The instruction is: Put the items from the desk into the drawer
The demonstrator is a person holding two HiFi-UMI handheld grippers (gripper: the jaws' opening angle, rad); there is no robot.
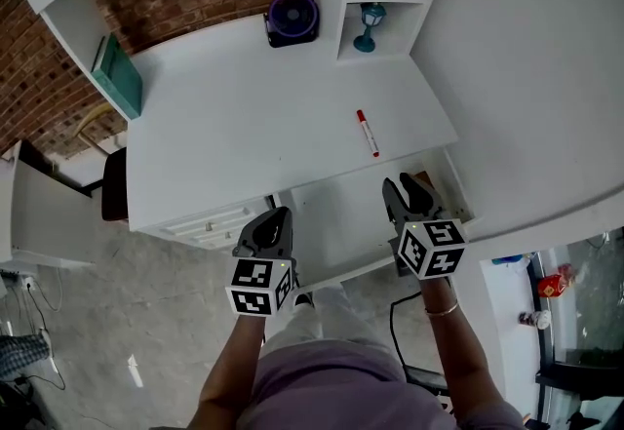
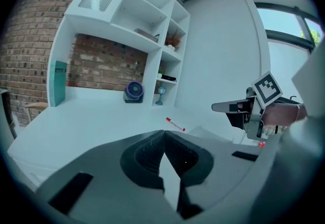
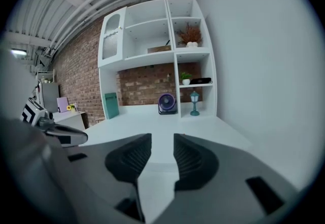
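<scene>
Left gripper (image 1: 279, 216) has ribbed black jaws pressed together on nothing, right gripper (image 1: 401, 186) has jaws a little apart, both over the open white drawer (image 1: 336, 223), and the thin red-and-white pen (image 1: 367, 133) lies on the smooth desk (image 1: 244, 126) ahead of the right one.

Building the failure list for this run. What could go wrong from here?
The marker is thin and lies flat on the desk; it may roll or slip from the open, empty right hand-held gripper.
The left hand-held gripper is shut and must open before grasping.
A release short of the open drawer could miss it.
</scene>
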